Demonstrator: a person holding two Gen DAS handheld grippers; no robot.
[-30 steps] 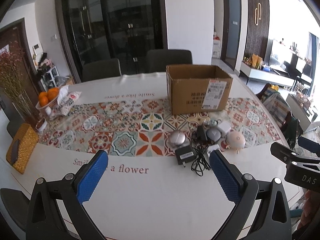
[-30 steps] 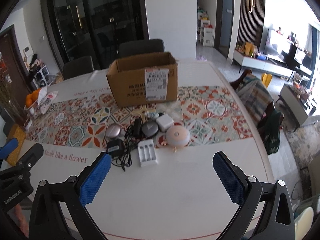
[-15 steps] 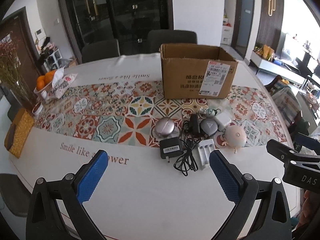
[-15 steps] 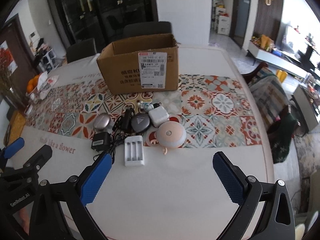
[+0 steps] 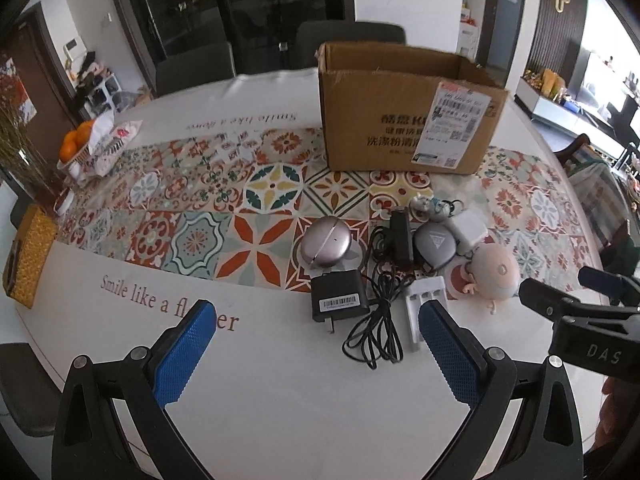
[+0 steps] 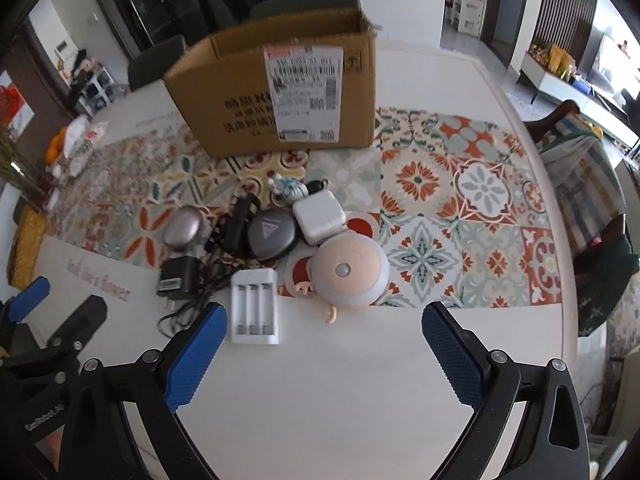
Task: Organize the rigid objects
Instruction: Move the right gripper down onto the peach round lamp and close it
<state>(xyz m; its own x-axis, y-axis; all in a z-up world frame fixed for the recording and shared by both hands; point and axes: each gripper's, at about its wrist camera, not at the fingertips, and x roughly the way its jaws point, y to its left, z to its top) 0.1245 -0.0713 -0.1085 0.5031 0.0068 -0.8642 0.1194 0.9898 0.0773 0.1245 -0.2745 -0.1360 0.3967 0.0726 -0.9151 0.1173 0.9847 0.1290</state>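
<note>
**Both tools wide over the bench's near edge**

The left tool (image 5: pixel 312 344) and right tool (image 6: pixel 324 346) hang spread wide, holding nothing, above the bench (image 6: pixel 340 400) near its front edge. Just beyond lie a white battery charger (image 6: pixel 255 306), a black adapter (image 5: pixel 339 295) with tangled cable (image 5: pixel 380 320), and a round peach lamp (image 6: pixel 350 271). Farther toward the far edge stands an open cardboard box (image 6: pixel 280 96).

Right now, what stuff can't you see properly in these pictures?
- Inside the cardboard box: both views, its front wall hides it.
- Shipping label print: blurred, too small.
- White battery charger: left view, left gripper finger covers its near end.
- Small figurine: too tiny.
</note>
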